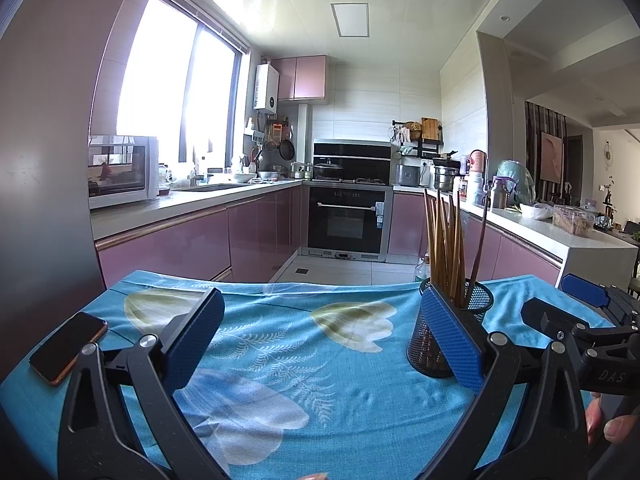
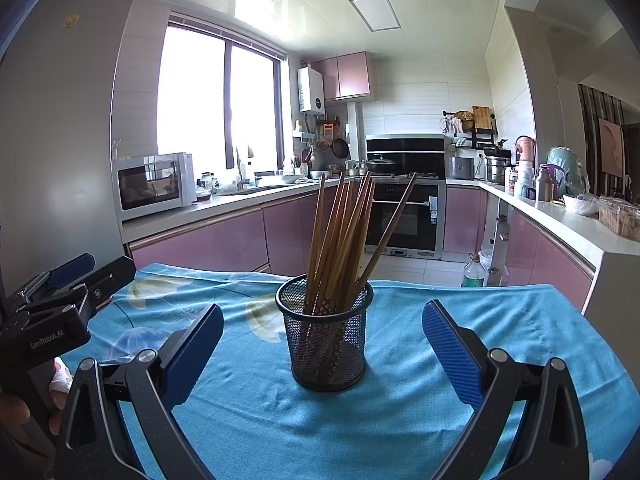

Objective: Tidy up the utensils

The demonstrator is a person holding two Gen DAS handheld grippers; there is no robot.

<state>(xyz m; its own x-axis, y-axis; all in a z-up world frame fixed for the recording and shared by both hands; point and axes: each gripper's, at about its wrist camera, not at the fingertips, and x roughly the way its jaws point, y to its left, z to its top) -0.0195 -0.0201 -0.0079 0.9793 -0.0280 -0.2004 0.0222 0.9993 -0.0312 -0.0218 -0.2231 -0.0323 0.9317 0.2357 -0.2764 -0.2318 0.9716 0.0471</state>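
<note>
A black mesh holder (image 2: 326, 340) stands upright on the blue floral tablecloth (image 2: 400, 420), with several brown wooden chopsticks (image 2: 340, 236) standing in it. My right gripper (image 2: 323, 354) is open and empty, its blue pads on either side of the holder, a little nearer than it. In the left wrist view the holder (image 1: 452, 328) stands just behind the right pad, with the chopsticks (image 1: 444, 240) rising from it. My left gripper (image 1: 323, 344) is open and empty over bare cloth to the holder's left. The right gripper's body (image 1: 580, 320) shows at the far right.
A phone (image 1: 68, 346) lies at the cloth's left edge. The left gripper's body (image 2: 52, 308) shows at the left of the right wrist view. Beyond the table's far edge is a kitchen with pink cabinets, an oven (image 2: 404, 216) and a water bottle (image 2: 474, 272) on the floor.
</note>
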